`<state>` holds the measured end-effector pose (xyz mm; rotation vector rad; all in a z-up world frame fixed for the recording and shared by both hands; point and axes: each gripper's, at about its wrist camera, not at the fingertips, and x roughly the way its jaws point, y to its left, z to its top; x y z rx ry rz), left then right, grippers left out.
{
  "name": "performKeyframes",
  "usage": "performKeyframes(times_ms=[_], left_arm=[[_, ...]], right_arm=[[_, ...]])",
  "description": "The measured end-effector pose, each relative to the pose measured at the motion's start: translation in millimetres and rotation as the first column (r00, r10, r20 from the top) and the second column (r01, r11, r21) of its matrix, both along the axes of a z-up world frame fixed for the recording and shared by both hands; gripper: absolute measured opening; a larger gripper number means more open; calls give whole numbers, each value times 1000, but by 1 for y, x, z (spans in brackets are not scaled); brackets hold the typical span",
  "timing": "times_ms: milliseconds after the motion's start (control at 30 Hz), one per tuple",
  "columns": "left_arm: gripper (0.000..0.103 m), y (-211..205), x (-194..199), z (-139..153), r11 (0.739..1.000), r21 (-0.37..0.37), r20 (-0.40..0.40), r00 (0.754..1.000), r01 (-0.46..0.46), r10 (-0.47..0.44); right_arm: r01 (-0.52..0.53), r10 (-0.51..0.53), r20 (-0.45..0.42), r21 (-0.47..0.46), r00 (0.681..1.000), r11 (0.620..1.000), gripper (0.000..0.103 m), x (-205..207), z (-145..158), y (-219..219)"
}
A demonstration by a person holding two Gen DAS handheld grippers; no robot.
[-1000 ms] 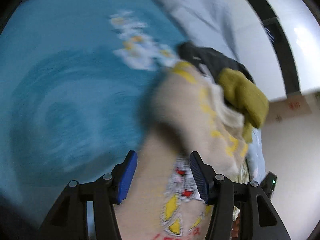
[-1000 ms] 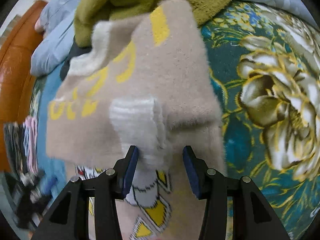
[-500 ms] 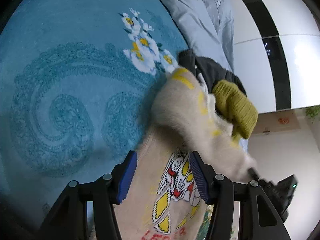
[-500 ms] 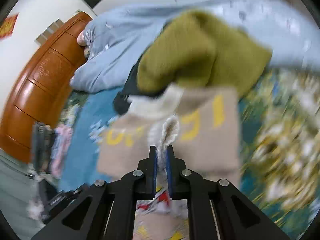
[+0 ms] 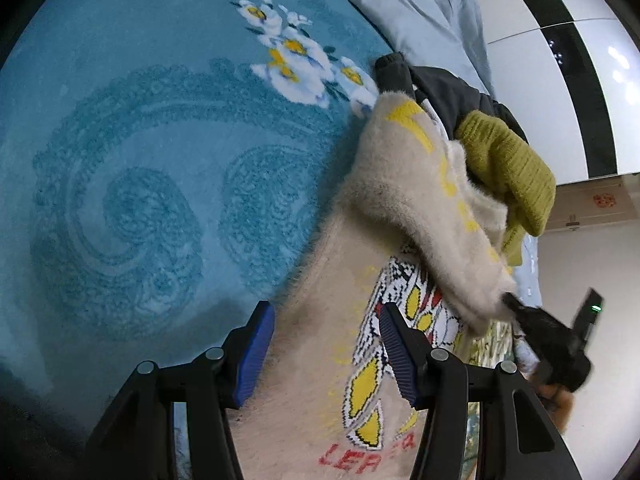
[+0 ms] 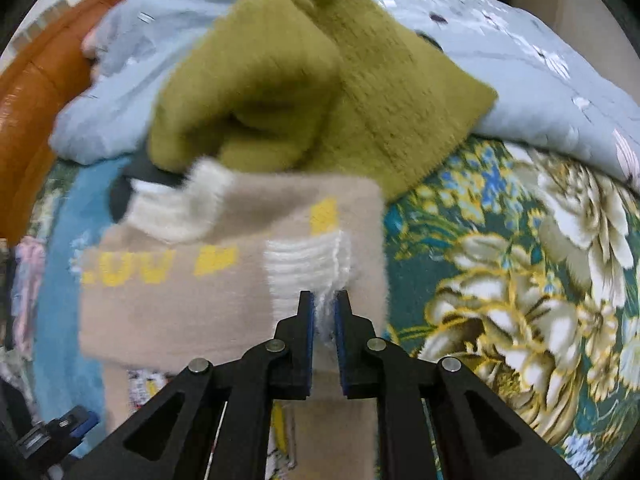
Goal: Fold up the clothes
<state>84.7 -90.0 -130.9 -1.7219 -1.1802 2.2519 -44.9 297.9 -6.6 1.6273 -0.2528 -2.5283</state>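
From the left wrist camera, the left gripper (image 5: 326,344) has its two blue fingers (image 5: 256,354) wide apart, with nothing pinched between them. It hangs just over the beige sweater (image 5: 320,364), which lies on a blue blanket (image 5: 132,168) with swirls and white flowers (image 5: 296,60). The sweater has a red, yellow and black picture on its front and some red letters low down. One sleeve (image 5: 424,200) with yellow marks is folded across the body, and its far end is pinched by the right gripper (image 5: 516,306) — a black tool at the right side. Behind the sleeve sit a green sweater (image 5: 508,168), something dark (image 5: 452,92) and a pale blue quilt (image 5: 424,12). From the right wrist camera, the right gripper (image 6: 324,312) has its fingers (image 6: 306,320) pressed close together on the white ribbed cuff (image 6: 304,264) of the sleeve (image 6: 192,280). The sleeve stretches out to the left, a bit blurry, with yellow letters on it. The rest of the sweater (image 6: 332,432) lies under the gripper. Past the sleeve is the green sweater (image 6: 312,80) in a lump, with the pale blue quilt (image 6: 552,92) behind it. To the right is a green cover with big white and gold flowers (image 6: 520,280). A brown wooden board (image 6: 28,92) shows at the far left, and the left gripper (image 6: 60,432) peeks in at the bottom left corner.
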Motion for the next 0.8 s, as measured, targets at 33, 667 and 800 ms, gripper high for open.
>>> performKeyframes(times_ms=[33, 667, 800], left_arm=[[59, 0, 0, 0, 1000, -6, 1, 1000, 0, 0], [57, 11, 3, -28, 994, 66, 176, 980, 82, -93], [53, 13, 9, -28, 989, 109, 200, 973, 98, -118]], right_arm=[[-19, 19, -9, -14, 1000, 1000, 26, 8, 4, 2], [158, 51, 415, -452, 908, 878, 36, 142, -100, 61], [131, 128, 444, -508, 887, 851, 37, 158, -103, 49]])
